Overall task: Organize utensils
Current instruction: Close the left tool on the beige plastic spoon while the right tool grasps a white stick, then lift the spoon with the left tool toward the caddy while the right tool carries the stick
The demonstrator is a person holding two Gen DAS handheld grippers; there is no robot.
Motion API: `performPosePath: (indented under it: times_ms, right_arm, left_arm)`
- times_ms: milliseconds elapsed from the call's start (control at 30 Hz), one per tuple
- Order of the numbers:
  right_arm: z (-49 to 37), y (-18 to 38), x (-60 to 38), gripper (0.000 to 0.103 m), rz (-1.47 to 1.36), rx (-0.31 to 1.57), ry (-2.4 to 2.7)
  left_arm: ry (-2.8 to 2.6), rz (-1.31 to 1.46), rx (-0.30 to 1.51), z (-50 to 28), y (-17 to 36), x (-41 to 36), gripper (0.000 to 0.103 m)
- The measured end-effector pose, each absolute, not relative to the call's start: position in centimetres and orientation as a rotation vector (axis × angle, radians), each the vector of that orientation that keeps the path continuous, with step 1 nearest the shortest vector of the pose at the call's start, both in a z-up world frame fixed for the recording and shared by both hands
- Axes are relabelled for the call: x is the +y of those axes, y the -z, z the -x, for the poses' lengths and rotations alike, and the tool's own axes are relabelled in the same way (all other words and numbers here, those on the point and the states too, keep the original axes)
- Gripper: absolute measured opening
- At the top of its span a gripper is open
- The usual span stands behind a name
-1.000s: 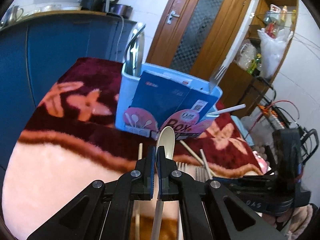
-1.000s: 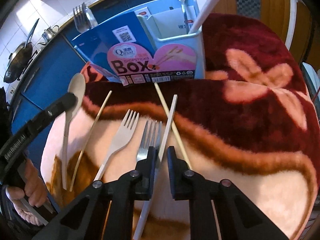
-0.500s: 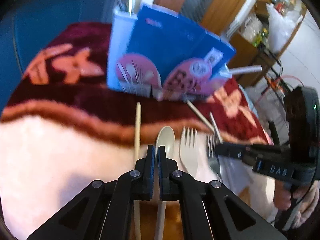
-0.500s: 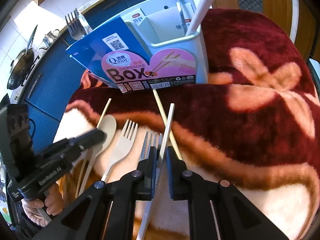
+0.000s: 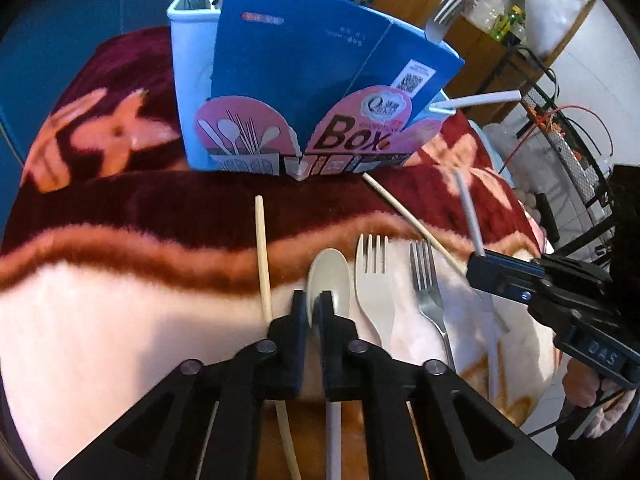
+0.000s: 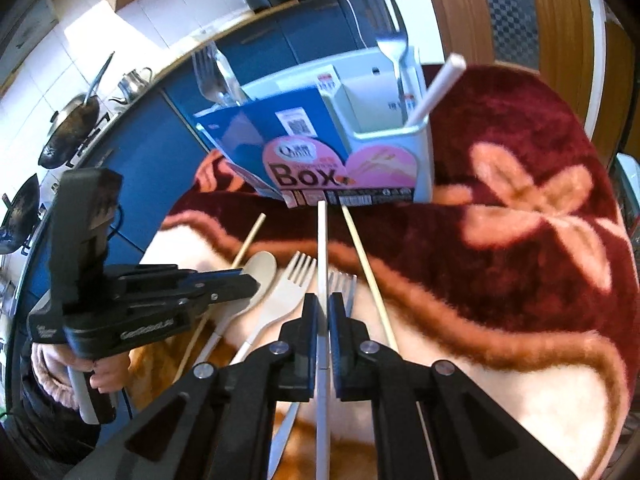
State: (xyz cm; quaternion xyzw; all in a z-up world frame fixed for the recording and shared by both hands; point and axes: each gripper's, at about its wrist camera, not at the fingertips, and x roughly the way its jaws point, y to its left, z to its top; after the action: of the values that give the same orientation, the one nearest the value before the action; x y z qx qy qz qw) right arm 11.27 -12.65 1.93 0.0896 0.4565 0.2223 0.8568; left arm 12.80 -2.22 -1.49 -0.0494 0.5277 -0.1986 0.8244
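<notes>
While the right claw (image 6: 323,312) pinches the white chopstick (image 6: 322,248), keep it aimed at the utensil box (image 6: 384,136) at 12 o'clock; the left claw (image 5: 312,308) pinches the beige spoon (image 5: 330,276).

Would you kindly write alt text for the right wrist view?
The right gripper grips a white chopstick, jaws closing, above a plush blanket. A fork, spoon and blue utensil box lie ahead.

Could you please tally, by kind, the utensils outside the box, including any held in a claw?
Wooden chopsticks: 2
White chopstick: 1, in the right claw
Beige spoon: 1, in the left claw
Forks: 2, a beige fork and a metal fork
Total: 6
</notes>
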Motion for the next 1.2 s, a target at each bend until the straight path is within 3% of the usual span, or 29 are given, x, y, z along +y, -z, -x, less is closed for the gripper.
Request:
performPosePath:
  times_ms: [567, 1200]
  right_arm:
    - [-7.9, -6.2, -13.8, 0.006, -0.182, 0.618, -0.359]
    - [-9.2, -10.6, -14.8, 0.006, -0.14, 0.453, -0.32]
  left_arm:
    - [0.292, 0.073, 0.677, -8.0, -6.8, -0.4, 0.002]
    - [0.188, 0.265, 0.269, -12.1, -15.0, 1.2, 0.002]
